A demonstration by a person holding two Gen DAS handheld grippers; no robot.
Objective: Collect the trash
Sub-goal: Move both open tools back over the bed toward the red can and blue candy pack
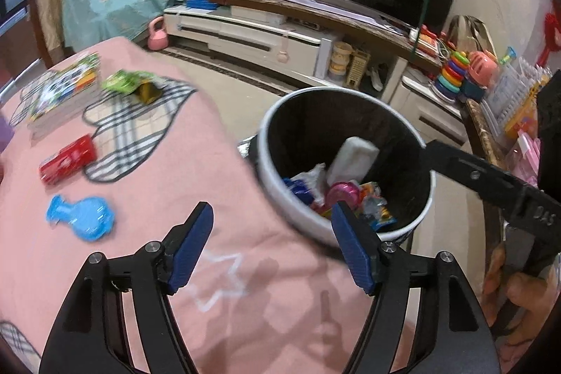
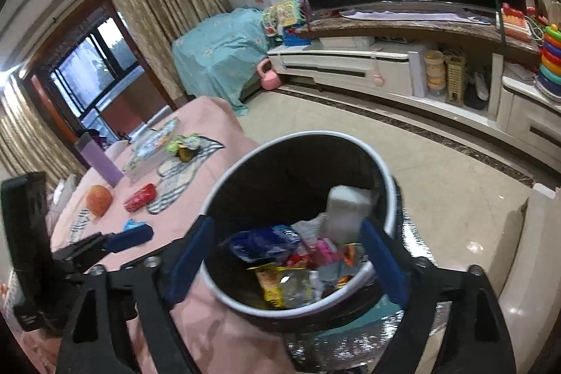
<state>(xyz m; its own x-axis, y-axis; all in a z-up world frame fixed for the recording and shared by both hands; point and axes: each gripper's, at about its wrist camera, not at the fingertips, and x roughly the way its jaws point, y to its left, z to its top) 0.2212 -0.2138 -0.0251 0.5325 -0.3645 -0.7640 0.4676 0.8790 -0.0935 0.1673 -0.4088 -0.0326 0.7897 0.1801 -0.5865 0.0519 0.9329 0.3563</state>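
Both grippers, left and right, gape empty; green crumpled wrapper lies upper left on pink-clothed tabletop, where nearby toys risk mistaken pickup for white-rimmed black bin.

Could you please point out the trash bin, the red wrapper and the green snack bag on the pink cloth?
trash bin [image 1: 280, 195], left wrist view, white outer wall.
red wrapper [image 1: 68, 158], left wrist view, its middle.
green snack bag [image 1: 128, 83], left wrist view, green printed face.

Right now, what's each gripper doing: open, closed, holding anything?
Left gripper: open, empty, above the pink cloth.
Right gripper: open, empty, over the trash bin.
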